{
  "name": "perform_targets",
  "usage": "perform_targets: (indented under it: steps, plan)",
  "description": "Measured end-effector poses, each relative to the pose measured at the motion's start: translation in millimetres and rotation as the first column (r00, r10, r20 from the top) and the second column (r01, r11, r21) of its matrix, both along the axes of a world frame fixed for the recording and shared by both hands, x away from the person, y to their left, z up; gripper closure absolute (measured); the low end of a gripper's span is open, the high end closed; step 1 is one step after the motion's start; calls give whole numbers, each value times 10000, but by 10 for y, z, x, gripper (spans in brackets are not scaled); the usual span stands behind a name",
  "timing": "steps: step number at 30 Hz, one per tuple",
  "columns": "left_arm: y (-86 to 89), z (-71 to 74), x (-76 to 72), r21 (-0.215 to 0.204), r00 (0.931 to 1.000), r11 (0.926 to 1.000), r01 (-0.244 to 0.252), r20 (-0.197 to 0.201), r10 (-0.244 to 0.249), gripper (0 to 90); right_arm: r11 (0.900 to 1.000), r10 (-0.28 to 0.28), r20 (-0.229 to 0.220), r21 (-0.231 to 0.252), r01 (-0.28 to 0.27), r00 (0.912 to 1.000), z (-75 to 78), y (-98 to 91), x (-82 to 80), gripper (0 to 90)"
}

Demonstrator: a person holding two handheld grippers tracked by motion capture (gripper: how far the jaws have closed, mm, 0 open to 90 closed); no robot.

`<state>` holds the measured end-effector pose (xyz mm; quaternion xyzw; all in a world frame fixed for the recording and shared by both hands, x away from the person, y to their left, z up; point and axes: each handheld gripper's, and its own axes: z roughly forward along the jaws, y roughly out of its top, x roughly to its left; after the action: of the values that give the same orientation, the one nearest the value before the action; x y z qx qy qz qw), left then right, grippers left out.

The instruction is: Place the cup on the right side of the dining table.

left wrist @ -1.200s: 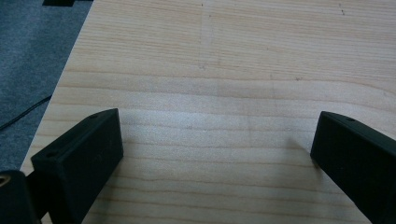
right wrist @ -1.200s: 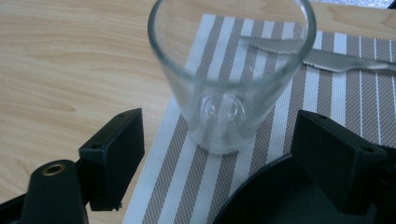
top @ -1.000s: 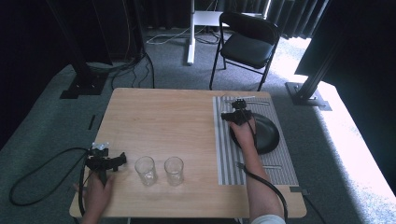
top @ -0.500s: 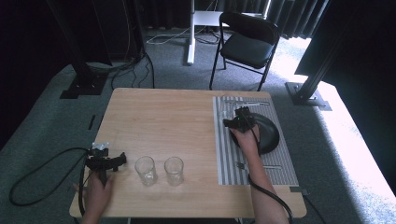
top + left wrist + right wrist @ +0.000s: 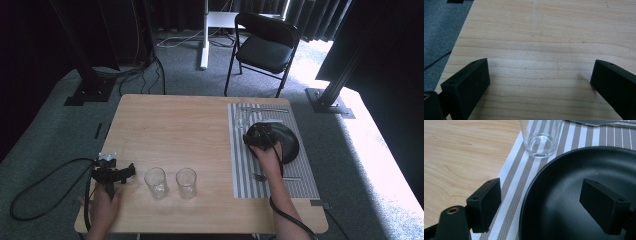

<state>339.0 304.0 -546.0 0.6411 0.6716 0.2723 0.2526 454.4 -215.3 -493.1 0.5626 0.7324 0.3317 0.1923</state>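
A black plate [image 5: 285, 142] lies on a striped placemat [image 5: 245, 170] at the table's right. My right gripper [image 5: 256, 132] hovers over the plate's left edge, open. In the right gripper view [image 5: 540, 195] one jaw stands over the placemat [image 5: 511, 195] and the other over the plate [image 5: 574, 202], with the rim between them and untouched. A clear glass [image 5: 540, 138] stands upright just beyond, at the placemat's far left [image 5: 241, 116]. My left gripper [image 5: 116, 172] rests at the table's front left, open over bare wood [image 5: 539, 72].
Two empty glasses [image 5: 155, 182] [image 5: 186, 182] stand side by side near the front edge, right of my left gripper. A knife [image 5: 267, 110] lies along the placemat's far end and a fork [image 5: 260, 176] on its near part. A black chair [image 5: 265, 47] stands beyond the table.
My right gripper has drawn back a little toward the person, over the plate's left side, with its jaws as wide as before. The left gripper has stayed put.
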Motion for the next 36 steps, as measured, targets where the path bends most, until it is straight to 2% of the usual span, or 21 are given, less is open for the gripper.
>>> perform_targets:
  steps: [5,9,15,19,24,36]
  plan:
    - [0,0,0,2,10000,10000,3,-2,-3,26,10000,31,111,66,-32,9999,4,-22,-90,169]
    - [0,0,0,-3,10000,10000,-2,3,2,26,9995,226,182,213,-230,9996,22,-67,-201,121]
    - [0,0,0,1,10000,10000,1,-1,-1,26,9997,228,251,117,-231,9994,17,-107,-323,120]
    - [0,0,0,0,10000,10000,0,0,0,26,9996,192,338,205,-199,9992,22,-126,-395,120]
    - [0,1,0,1,10000,10000,4,-6,-4,26,10000,34,492,92,-39,9988,17,-153,-513,120]
    - [-1,-1,1,-13,10000,10000,-11,19,11,26,9998,-205,548,54,203,9983,-98,-275,-801,120]
